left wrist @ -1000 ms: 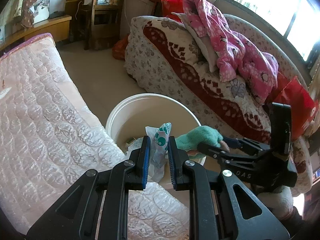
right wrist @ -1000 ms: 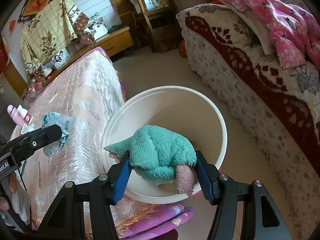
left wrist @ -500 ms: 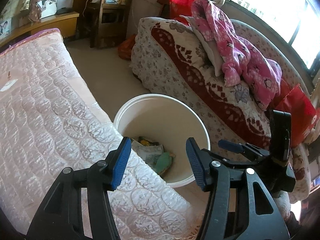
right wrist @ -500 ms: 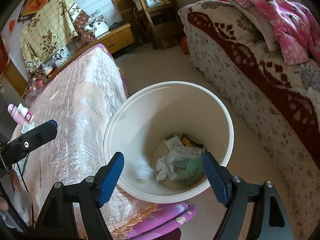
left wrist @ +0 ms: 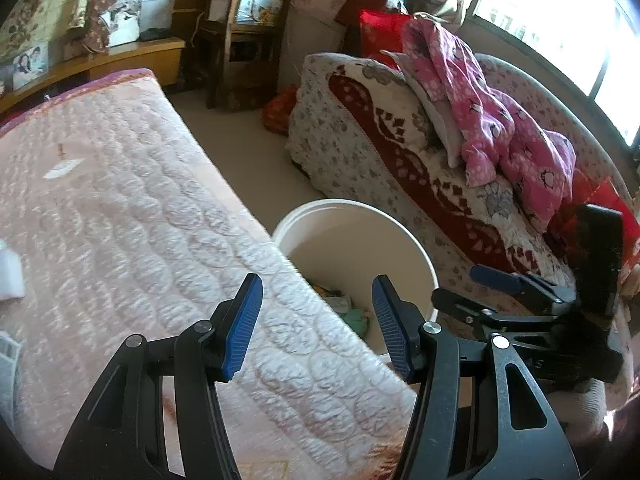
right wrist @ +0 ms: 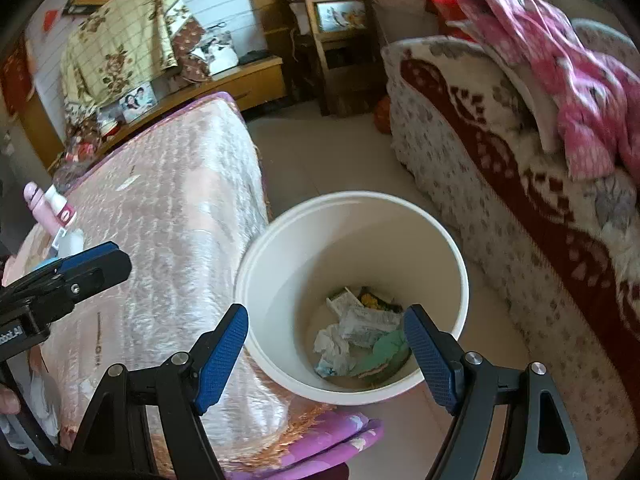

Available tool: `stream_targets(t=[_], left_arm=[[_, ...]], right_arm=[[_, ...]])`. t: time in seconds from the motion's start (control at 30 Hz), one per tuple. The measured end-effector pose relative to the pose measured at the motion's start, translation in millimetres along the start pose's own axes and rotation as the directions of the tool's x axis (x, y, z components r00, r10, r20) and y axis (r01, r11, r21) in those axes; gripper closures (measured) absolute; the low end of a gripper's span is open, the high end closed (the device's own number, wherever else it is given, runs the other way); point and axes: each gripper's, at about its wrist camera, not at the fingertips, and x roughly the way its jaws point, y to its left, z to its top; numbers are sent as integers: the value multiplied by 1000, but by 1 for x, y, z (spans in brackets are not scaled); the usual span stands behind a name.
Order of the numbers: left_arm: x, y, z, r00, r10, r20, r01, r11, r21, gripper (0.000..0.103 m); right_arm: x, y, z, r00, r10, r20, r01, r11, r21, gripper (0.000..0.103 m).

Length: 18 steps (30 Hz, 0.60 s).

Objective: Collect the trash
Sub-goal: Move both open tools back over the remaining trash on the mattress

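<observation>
Both tongs, left point(left wrist: 316, 322) and right point(right wrist: 326, 354), are hanging released and empty, with the trash point(right wrist: 362, 338) lying in the bucket point(right wrist: 452, 240) bottom directly under the right tongs, while a white scrap point(left wrist: 10, 274) is waiting on the bed point(left wrist: 120, 200) nearer the left.

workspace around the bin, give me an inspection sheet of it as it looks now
surface: pink quilted mattress, mostly bare
job's things: white bin on the floor beside the mattress, holding crumpled wrappers and a teal plush
clutter: pink bottle at the mattress's far edge
grippers: left gripper and right gripper both open, nothing between the fingers
cables: nothing seen
surroundings: sofa with pink garment, wooden chair
</observation>
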Motion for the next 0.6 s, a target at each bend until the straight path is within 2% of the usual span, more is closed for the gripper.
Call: stream_targets(t=[0.3, 0.6], left_arm=[[-39, 27, -8, 996, 64, 55, -63, 997, -37, 47], [-82, 65, -18, 987, 118, 108, -107, 989, -106, 47]], right_arm=[[-29, 54, 12, 996, -8, 85, 16, 995, -93, 25], [-40, 107, 18, 994, 29, 109, -11, 987, -161, 24]])
